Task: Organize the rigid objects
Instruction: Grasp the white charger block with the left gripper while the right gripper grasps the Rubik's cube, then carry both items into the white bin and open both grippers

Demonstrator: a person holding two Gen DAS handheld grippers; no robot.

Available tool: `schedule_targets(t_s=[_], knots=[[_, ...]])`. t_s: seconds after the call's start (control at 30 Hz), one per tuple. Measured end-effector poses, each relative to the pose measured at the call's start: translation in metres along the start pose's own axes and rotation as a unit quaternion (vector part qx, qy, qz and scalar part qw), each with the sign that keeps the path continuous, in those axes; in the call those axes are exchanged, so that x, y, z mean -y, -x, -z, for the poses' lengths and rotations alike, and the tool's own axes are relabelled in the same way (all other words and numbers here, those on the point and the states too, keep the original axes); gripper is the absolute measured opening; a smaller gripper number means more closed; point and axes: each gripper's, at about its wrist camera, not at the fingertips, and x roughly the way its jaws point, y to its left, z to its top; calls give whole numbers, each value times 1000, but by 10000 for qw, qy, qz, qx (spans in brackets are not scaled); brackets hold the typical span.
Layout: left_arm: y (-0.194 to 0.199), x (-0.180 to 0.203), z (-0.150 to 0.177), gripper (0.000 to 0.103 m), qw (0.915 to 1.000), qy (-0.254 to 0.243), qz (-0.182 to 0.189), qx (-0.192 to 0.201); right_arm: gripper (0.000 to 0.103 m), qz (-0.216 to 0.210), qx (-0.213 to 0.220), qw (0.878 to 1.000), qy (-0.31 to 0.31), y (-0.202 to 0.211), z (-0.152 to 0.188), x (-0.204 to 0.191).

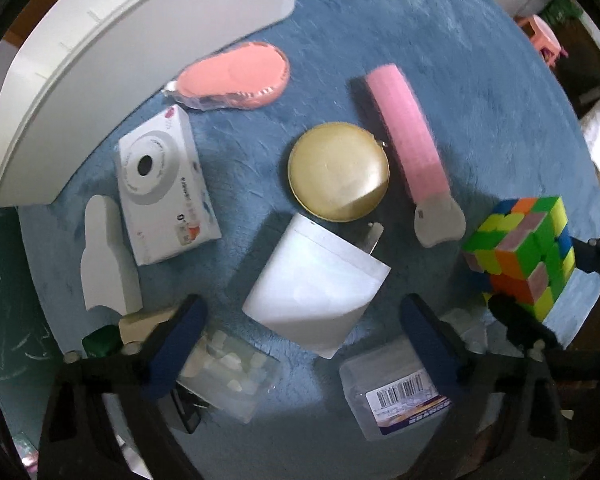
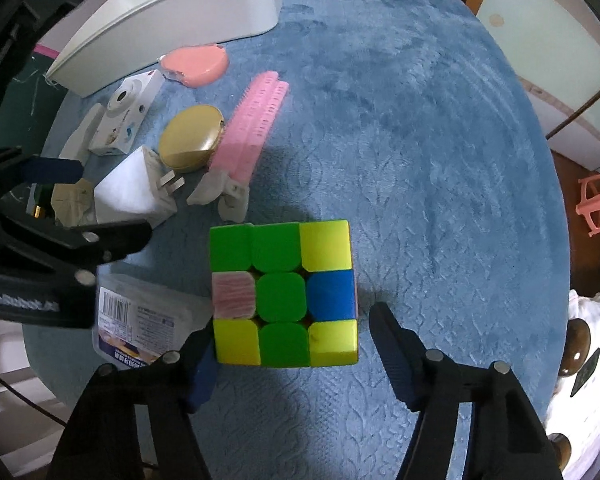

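Straddling one cube (image 2: 284, 294): right tool (image 2: 290, 344) (unclamped) | left tool (image 1: 300, 332) open, one charger (image 1: 316, 280)

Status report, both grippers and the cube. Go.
Right gripper open, fingers straddling the puzzle cube, not clamped. Left gripper open over the white charger. Clear plastic box crowds the cube's left side.

Both my wrist cameras look straight down at the blue-covered desk (image 1: 440, 40) from close above. The left view sits over the white charger (image 1: 316, 284) at frame centre, with the cube (image 1: 520, 256) at its right edge. The right view sits over that cube (image 2: 284, 292), the charger (image 2: 132, 192) at its left. Both share the gold tin (image 1: 338, 172), pink comb (image 1: 408, 136) and white bin (image 1: 140, 40) in the upper left.
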Motion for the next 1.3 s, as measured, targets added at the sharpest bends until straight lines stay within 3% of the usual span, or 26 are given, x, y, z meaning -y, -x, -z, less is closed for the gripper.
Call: schedule_targets(t_s=[0.1,0.27,0.47,0.8,0.97,1.1,1.3], knots=[[-14,8,-2,69,9998,23,-11,-186,62,-60,-43,10000,31,-3,-2,1],[-22,15,-4,68,9997,233,13,-55,58,-74,-61,10000,22,-10,-6,-2],[4,9,9,63,9974,628,221,263,56,-184,49,9998,92,3,-3,2],[98,-14,55,60,9853,1261,325,1103,56,-512,785,9953,257,78,-19,6],[122,-23,48,60,9765,1527,254,1502,56,-668,932,9928,346,102,-40,-1],[175,-41,41,60,9671,1611,150,1963,56,-828,1048,9898,501,121,-53,-13],[232,-93,6,60,9515,1686,9,2574,56,-1135,1442,9812,600,166,-112,-36]])
